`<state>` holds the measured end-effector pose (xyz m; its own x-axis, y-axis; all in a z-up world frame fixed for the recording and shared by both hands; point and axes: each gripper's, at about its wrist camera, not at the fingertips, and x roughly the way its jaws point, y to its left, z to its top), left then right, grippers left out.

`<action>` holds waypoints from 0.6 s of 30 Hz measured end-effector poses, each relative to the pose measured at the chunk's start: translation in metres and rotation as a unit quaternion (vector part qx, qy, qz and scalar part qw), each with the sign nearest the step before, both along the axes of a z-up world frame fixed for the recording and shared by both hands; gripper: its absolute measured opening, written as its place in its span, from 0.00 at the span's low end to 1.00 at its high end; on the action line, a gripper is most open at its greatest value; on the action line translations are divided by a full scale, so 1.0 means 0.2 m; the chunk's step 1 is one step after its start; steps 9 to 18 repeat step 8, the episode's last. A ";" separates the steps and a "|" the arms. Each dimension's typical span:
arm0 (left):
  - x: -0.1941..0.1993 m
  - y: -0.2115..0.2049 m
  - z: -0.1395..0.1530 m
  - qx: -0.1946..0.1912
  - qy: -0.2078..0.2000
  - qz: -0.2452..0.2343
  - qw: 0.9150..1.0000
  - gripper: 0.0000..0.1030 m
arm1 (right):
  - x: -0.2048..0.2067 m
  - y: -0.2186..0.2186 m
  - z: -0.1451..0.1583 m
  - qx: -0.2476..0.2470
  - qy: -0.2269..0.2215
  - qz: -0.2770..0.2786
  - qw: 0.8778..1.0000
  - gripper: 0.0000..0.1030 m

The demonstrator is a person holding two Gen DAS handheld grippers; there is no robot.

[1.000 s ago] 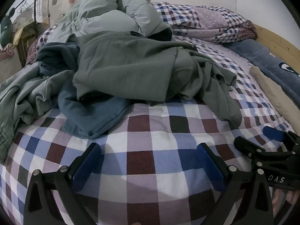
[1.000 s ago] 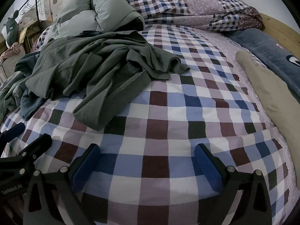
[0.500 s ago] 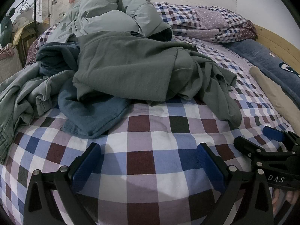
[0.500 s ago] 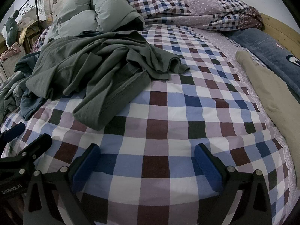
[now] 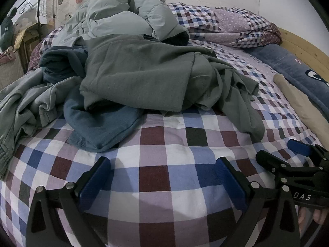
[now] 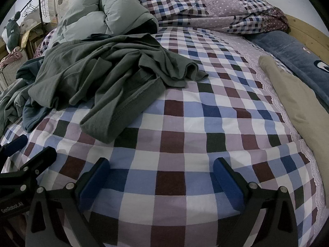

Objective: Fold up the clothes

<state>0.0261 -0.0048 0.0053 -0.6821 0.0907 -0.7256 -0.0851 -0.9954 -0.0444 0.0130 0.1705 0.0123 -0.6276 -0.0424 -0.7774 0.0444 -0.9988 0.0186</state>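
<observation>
The dark green shirt (image 6: 107, 78) lies crumpled on the checked bedsheet (image 6: 185, 135), and everything else is placed here in relation to it. Its hemmed edge trails toward the grippers, resting flat on the sheet. Under its left edge sits a blue garment (image 5: 102, 127), partly covered by the shirt, and further left of that a pale grey-green garment (image 5: 26, 107) lies bunched; it may be trousers, though the fisheye edge makes that hard to tell. Behind the shirt a pale puffy jacket (image 5: 123, 14) is heaped, touching its far edge, and to the right of the jacket lies a folded checked quilt (image 6: 216, 10). Well to the right of the shirt, a beige pillow (image 6: 298, 107) runs along the bed's side, with a blue blanket (image 6: 287, 47) beyond it.

The left gripper (image 5: 164, 177) hangs just above the bare sheet, in front of the shirt and apart from it, its blue-padded fingers spread wide with nothing between them. The right gripper (image 6: 162, 177) sits likewise over bare sheet, to the right of the shirt's trailing hem, jaws wide apart and empty.
</observation>
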 end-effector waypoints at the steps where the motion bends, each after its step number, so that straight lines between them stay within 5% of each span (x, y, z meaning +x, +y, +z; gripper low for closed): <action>1: 0.00 0.00 0.00 0.000 0.000 0.000 1.000 1.00 | 0.00 0.00 0.00 0.000 0.000 0.000 1.000 1.00; 18: 0.00 0.00 0.00 -0.001 0.000 0.000 1.000 1.00 | 0.00 0.00 0.00 0.000 0.000 0.000 1.000 1.00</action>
